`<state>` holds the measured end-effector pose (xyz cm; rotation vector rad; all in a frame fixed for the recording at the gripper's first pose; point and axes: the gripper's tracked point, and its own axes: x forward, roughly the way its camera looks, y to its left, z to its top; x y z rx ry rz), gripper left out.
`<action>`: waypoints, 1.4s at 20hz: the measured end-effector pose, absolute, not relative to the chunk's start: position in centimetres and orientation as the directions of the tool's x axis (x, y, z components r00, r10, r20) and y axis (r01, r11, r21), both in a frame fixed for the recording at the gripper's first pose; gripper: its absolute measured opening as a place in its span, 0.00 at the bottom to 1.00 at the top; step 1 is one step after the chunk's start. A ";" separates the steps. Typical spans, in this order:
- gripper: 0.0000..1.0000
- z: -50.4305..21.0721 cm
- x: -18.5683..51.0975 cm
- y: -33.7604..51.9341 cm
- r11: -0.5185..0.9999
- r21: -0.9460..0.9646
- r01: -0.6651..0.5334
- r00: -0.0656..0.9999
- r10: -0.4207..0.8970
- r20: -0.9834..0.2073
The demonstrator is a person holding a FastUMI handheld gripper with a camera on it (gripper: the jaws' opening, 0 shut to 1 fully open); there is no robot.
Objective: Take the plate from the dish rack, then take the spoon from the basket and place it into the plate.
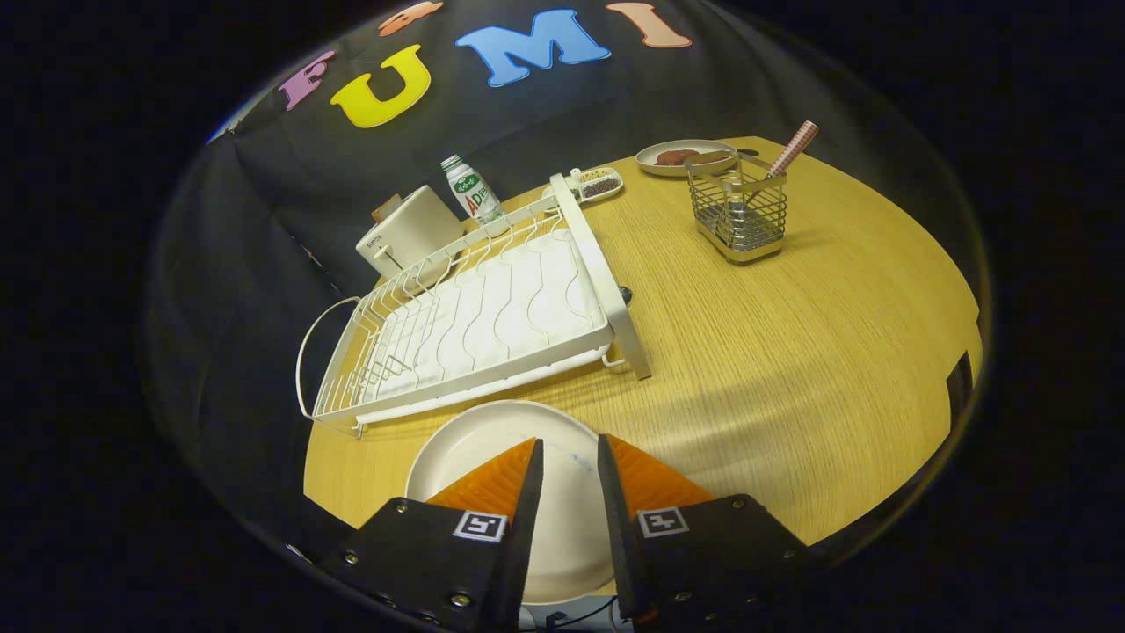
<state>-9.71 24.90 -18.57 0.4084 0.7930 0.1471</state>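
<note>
The plate (492, 448) is seen lying flat on the bench (791, 352), out of the dish rack (475, 325), beneath jaws held narrowly apart and empty. The spoon (793, 148), well beyond in the basket (736, 215), is judged next. Its bowl is hidden by wire.

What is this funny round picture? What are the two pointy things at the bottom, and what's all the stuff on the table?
A camera rides on a hand-held gripper, a tool a person carries. The two pointy things are its fingers, a little apart, gripping nothing. Under them, a white plate lies on the wooden table. Beyond it sits an empty white dish rack. Farther off, a wire basket holds a spoon by its checkered handle. Behind are a bottle, a white box and two small dishes.
</note>
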 end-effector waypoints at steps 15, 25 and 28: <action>0.40 -8.7 -1.5 10.3 0.895 0.314 0.315 0.846 -0.115 -0.520; 0.40 -8.2 4.9 1.5 0.764 0.362 0.534 0.795 -0.309 -0.522; 0.40 -9.3 5.8 0.0 0.737 0.357 0.573 0.769 -0.334 -0.545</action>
